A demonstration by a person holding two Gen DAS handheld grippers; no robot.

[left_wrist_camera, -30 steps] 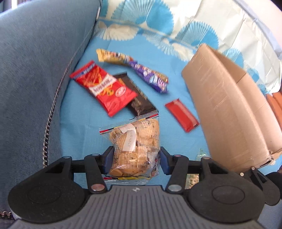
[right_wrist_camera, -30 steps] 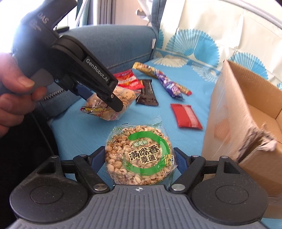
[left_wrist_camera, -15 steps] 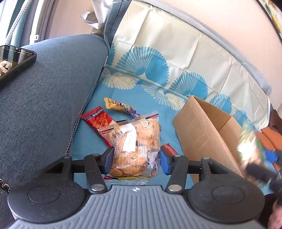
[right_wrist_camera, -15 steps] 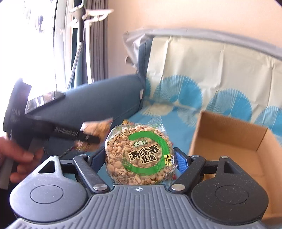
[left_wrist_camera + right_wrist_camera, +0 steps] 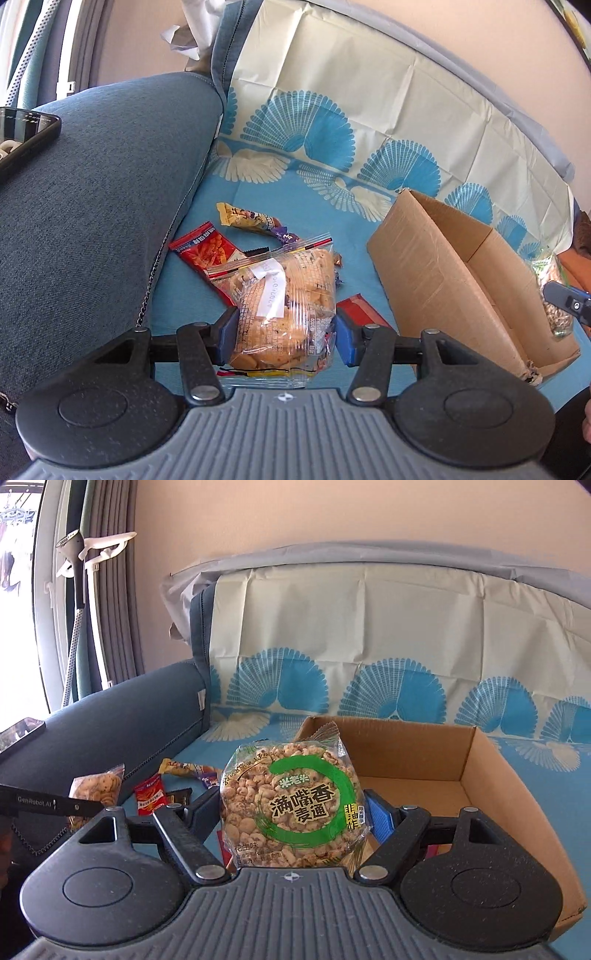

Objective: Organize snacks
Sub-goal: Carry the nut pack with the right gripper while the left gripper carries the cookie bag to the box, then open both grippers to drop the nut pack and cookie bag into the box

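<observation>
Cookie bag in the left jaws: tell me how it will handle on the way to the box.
The cookie bag probably flexes, since its clear film crinkles between the jaws. Likely light but fragile: the loose cookies could crack if squeezed harder. Its top stands unsupported and may flop.

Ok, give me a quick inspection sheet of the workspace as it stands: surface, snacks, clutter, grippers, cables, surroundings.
Surface: blue patterned cover over the sofa seat.
Job's things: open cardboard box, no snacks seen inside; red chip packet, yellow-purple bar and red sachet lie loose beside it.
Clutter: phone on the armrest.
Grippers: left hand-held gripper clamps the cookie bag; right hand-held gripper clamps the puffed-grain pack at the box.
Cables: nothing seen.
Surroundings: curtain, beige wall.
</observation>
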